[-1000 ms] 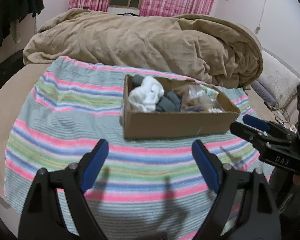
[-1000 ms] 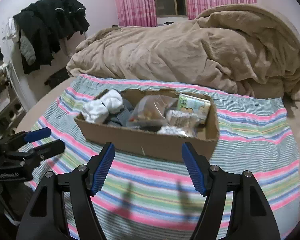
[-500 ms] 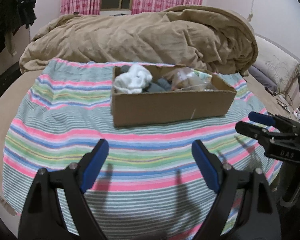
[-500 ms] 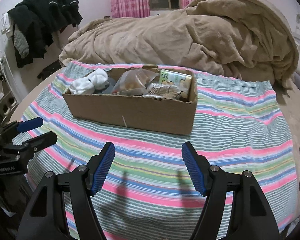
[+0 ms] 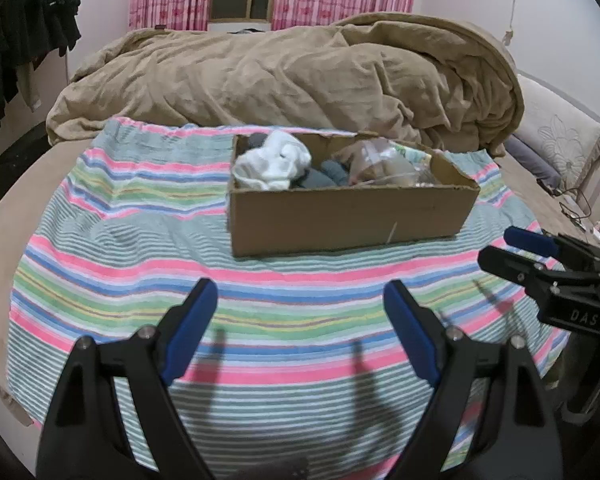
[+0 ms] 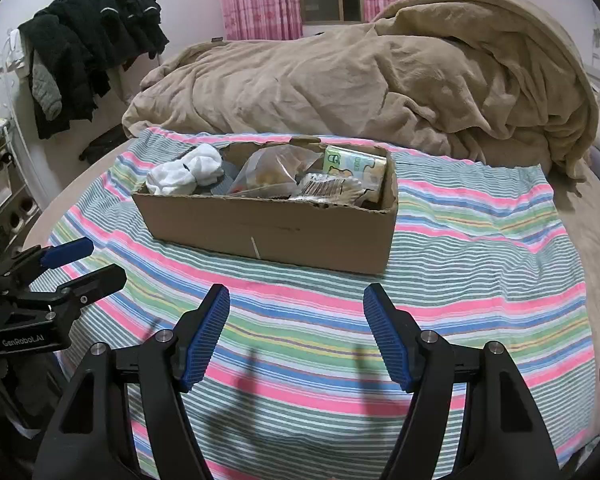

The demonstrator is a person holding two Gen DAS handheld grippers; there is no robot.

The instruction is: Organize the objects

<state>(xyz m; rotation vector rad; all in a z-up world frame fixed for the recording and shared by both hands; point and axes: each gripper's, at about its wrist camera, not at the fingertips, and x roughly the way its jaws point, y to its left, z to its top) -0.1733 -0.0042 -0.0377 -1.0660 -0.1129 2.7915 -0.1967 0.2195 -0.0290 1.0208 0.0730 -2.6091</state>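
Both the left tongs (image 5: 300,320) and the right tongs (image 6: 296,328) hang spread wide and empty over the striped blanket (image 5: 140,280) on the bed. The cardboard box (image 6: 268,232) sits ahead of both, holding white socks (image 6: 188,172), a clear bag (image 6: 272,168) and a green carton (image 6: 356,168). This could be a filled box or one awaiting sorting. Any reach should come from above, clear of the rim. Only the right view shows the carton clearly.

Brown box (image 6: 284,232); pink-blue-green striped blanket (image 6: 480,248).
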